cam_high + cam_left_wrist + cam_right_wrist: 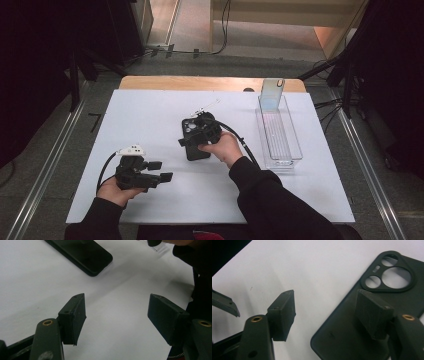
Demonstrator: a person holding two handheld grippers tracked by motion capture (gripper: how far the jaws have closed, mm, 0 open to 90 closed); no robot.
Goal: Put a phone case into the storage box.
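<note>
Black phone case [192, 140] was laid flat mid-table, well apart from every table [150, 110] edge. Right gripper [325, 315] was held over its near-left corner, jaws half apart, one above the case, one over bare table, nothing gripped. Left gripper [162, 171] was parked near the front-left edge, jaws gaping, empty. Clear tray [295, 150] was seen along the right edge.

Light falls from above onto the white sheet-covered counter [150, 130], which reads bright and nearly washed out, while the room's side edges sink into near black. Beyond the counter, a warm patch of floor glows. In the left gripper view, the flat matte black phone case [82, 255] casts a soft shadow, and broad grey shadows cross the sheet. Both gripper views look grainy, with the near black tool jaws slightly soft.
</note>
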